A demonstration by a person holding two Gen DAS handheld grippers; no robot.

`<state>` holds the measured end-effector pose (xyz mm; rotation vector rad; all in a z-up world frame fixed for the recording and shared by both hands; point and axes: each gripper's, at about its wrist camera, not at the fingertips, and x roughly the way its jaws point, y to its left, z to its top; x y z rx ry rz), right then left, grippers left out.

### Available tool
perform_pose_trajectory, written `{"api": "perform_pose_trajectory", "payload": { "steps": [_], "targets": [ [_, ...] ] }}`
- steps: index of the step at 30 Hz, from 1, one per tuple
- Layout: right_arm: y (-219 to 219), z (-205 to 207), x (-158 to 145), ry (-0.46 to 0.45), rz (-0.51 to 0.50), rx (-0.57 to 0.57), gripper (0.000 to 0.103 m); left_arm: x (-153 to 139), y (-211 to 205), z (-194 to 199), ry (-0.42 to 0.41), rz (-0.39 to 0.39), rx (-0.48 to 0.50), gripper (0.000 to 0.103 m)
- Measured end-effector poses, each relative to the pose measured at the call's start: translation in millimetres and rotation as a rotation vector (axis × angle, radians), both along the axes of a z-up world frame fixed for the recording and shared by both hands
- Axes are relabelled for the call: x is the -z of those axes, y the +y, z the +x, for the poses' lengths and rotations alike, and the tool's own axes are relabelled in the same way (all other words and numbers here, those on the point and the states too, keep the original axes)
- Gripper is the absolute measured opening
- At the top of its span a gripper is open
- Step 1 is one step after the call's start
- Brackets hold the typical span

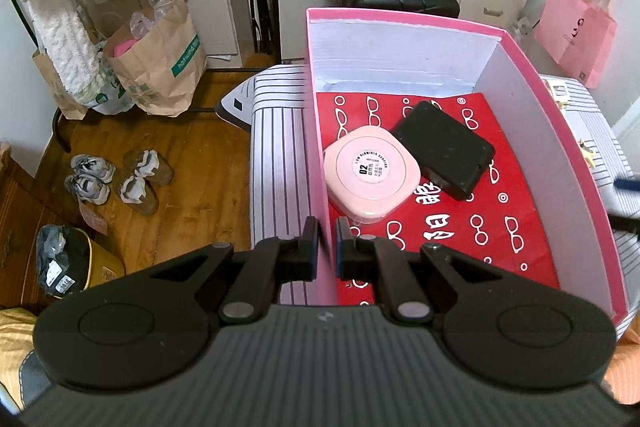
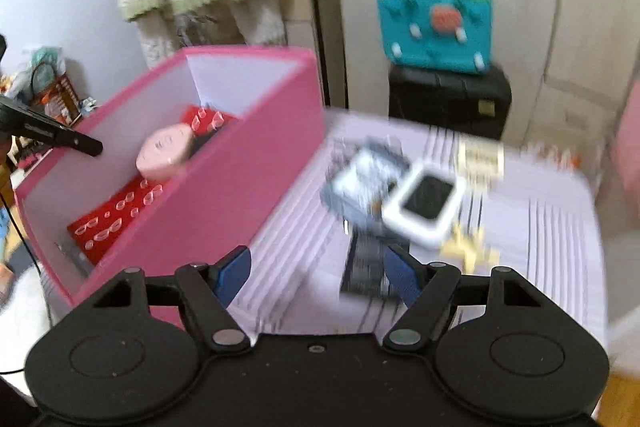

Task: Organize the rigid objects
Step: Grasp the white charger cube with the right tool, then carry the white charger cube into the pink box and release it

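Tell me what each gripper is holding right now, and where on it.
The left gripper is shut on the pink box, pinching its near left side wall. The right gripper is open and holds nothing.
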<state>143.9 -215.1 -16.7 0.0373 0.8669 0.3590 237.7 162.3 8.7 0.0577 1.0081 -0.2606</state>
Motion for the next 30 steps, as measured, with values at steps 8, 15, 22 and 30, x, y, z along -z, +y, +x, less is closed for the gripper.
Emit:
{"api": "perform_pose_trajectory", "payload": {
  "steps": [8, 15, 22, 30],
  "targets": [
    [16.8, -23.9, 36.4, 0.128, 0.044, -0.091, 0.074, 0.5, 6.3, 0.2, -0.005, -0.043, -0.043, 0.007],
    [35.3, -33.1, 46.8, 0.084, -0.03, -0.155, 0.058, 1.0, 4.2, -0.6, -0.007, -0.043, -0.059, 0.007],
    [39.4, -33.4, 45.9, 0.061, -0.085, -0.154, 0.055, 0.7, 1.0, -0.9, -0.007, -0.038, -0.06, 0.007],
    [31.0, -26.9, 44.0, 0.071, -0.066, -0.08, 0.049, 0.8, 3.4, -1.6, -0.008, -0.049, -0.06, 0.007]
  ]
}}
